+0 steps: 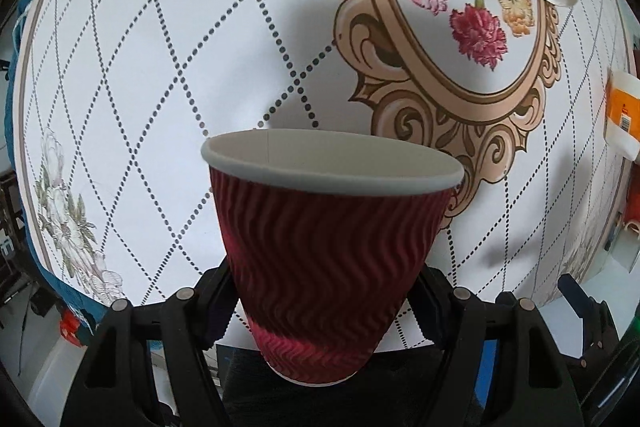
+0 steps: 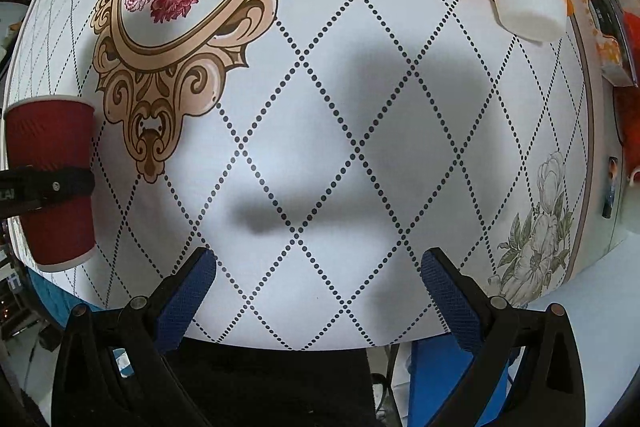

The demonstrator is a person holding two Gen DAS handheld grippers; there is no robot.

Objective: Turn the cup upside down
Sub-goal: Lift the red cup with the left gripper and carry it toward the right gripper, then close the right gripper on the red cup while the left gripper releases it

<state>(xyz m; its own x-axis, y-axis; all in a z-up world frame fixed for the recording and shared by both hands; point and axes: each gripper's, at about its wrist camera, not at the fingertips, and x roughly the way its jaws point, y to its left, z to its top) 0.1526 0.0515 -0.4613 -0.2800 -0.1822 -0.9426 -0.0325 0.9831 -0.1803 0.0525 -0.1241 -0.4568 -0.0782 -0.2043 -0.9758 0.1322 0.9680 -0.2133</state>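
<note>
One round table with a white diamond-dotted cloth (image 2: 320,99) lies beneath the red ripple-walled paper cup (image 1: 328,251), held mouth-up, aloft and clamped low on its wall by the left gripper (image 1: 320,311). Turning it could crush or slip the thin wall. The right gripper (image 2: 318,291) hangs wide open, empty.

Left gripper (image 1: 320,311) fingers clamped on something, right gripper (image 2: 318,301) fingers spread wide.

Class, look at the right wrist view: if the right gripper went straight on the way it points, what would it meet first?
Probably the bare tablecloth: the open right gripper holds nothing, and nothing stands between its fingers and the cloth, though depth is unclear.
</note>
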